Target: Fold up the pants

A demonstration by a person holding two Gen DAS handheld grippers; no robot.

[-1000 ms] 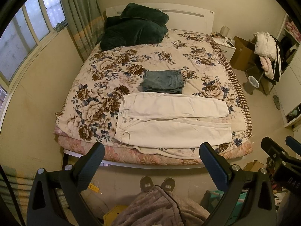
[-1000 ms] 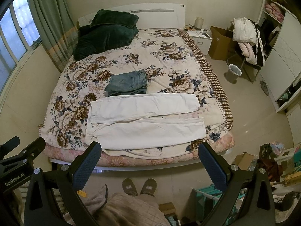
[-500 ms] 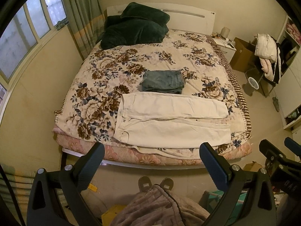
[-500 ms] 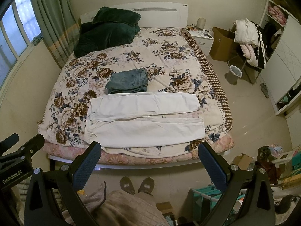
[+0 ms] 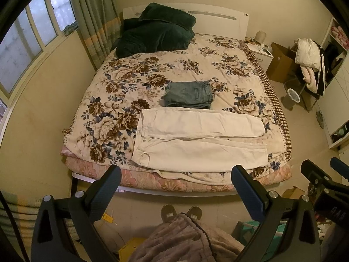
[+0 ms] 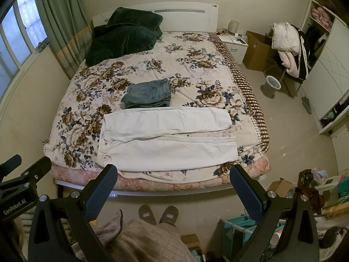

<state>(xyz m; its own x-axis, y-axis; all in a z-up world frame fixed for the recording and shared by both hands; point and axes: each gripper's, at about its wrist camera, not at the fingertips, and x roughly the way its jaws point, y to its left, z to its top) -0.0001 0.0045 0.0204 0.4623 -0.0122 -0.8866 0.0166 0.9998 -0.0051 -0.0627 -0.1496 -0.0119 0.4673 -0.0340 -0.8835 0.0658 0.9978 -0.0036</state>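
Both tongs hang in the air at the near side of the bed, and neither grips anything. Left gripper [image 5: 175, 188]: black arms, blue-padded fingers spread wide apart, nothing between them but floor and the bed's near edge. Right gripper [image 6: 173, 186]: same picture, jaws wide apart and bare, well short of the cloth. Each tool peeks into the other's view, the right one at the far right edge of the left camera, the left one low on the left of the right camera.

Just beyond the fingertips, the long white pants [image 5: 199, 140] [image 6: 168, 138] lie flat along the near edge of the bed, waistband to the left, both legs stretched out to the right, one leg nearer, one farther, a narrow gap opening between them toward the hems. Touching their far edge or just beside it sits a folded pair of blue denim jeans [image 5: 188, 95] [image 6: 148, 95], a neat rectangle. Under everything, the cream quilt with brown and blue flowers [image 5: 122, 91] [image 6: 196, 65] covers the bed. Far left, by the white headboard [image 6: 185, 15], a heap of dark green plush bedding [image 5: 156, 32] [image 6: 124, 37].

Down at the near floor, two grey slippers [image 5: 181, 211] [image 6: 158, 214] point at the bed.
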